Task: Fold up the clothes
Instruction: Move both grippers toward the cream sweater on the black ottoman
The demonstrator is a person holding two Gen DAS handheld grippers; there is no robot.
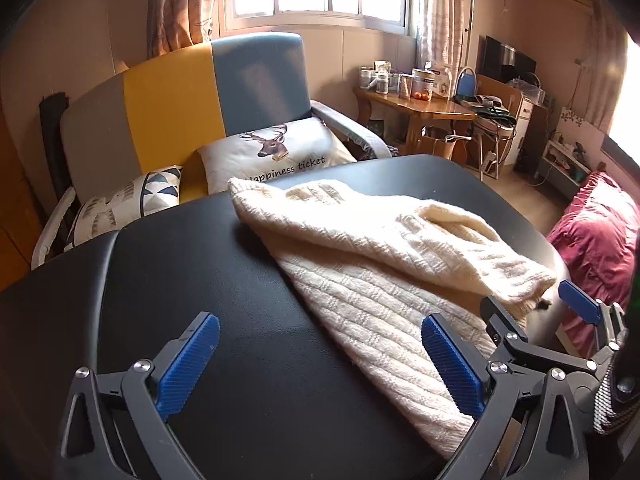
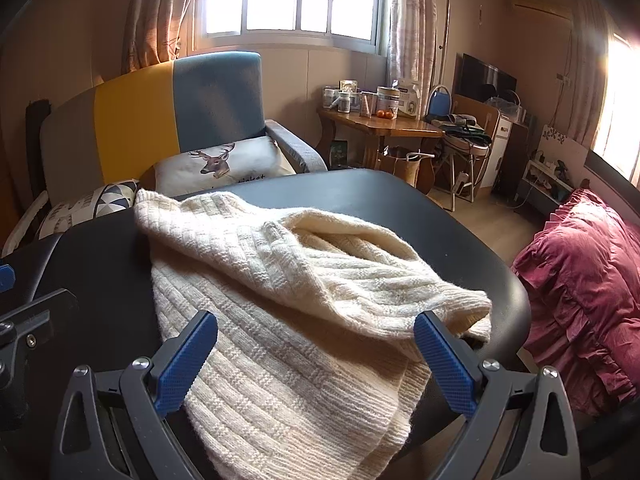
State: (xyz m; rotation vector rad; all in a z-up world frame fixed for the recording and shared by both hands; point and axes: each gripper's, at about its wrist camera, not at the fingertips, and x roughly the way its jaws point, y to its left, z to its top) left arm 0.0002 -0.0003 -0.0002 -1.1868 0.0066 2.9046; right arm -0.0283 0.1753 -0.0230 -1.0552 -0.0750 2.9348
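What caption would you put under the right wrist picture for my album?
Open right gripper hovering over a cream knitted sweater on a black table.

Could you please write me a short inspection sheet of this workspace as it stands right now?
Surface: black table, mostly bare.
Job's things: cream knit sweater, partly folded, near edge hanging over the table's front.
Clutter: nothing seen on the table.
Grippers: left gripper open over the bare tabletop; right gripper open above the sweater.
Cables: nothing seen on the table.
Surroundings: sofa with deer cushion, wooden side table, red bedding.
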